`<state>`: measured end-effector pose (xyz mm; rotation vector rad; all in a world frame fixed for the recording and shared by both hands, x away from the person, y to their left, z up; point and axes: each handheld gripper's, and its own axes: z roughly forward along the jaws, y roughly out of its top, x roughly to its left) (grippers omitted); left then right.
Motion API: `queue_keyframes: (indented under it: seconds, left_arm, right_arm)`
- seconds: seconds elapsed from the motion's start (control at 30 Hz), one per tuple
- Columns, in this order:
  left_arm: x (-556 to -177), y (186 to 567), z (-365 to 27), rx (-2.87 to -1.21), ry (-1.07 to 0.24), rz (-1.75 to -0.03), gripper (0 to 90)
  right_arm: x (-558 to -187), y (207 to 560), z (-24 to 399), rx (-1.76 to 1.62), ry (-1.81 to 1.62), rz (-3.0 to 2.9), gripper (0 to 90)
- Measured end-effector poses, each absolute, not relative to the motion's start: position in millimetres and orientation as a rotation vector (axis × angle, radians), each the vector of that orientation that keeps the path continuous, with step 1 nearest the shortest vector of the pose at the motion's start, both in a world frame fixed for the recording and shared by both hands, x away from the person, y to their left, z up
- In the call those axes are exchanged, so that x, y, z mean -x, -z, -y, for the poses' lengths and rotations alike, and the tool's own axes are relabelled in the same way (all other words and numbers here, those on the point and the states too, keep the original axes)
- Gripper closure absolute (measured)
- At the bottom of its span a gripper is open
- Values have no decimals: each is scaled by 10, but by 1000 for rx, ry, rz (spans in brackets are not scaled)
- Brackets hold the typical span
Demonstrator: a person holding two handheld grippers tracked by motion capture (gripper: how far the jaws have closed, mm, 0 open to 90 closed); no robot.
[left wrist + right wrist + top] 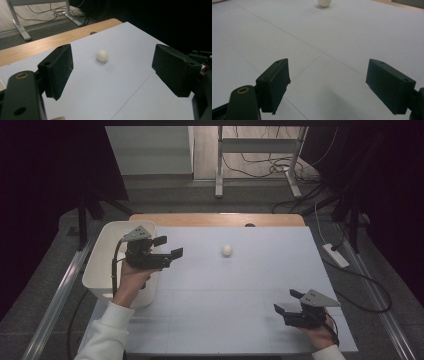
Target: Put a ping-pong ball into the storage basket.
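Left hand-held gripper [169, 247], jaws spread and empty, points straight at the white ball [227, 250] on the table [240, 290]; right hand-held gripper [286, 302], likewise spread, sits farther off.

the ball [227, 250] sits on the mat [240, 305], a bit far of the middle, with bare mat all around it. the tub [102, 265] stands at the left edge of the mat. the left gripper [167, 247] hangs just right of the tub, and the ball is to its right. the right gripper [287, 302] is at the near right corner, well apart from the ball. the mat lies on the table [220, 219].
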<state>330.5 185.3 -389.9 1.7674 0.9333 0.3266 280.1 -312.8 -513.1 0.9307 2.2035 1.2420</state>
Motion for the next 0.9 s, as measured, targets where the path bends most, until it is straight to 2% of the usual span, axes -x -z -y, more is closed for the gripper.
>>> queue_keyframes:
  seconds: [0.9]
  left_arm:
    - [-3349,3961,-1598,-1792,-286,-896,180]
  right_arm:
    - [-2802,5126,3125,-922,-1245,-2199,187]
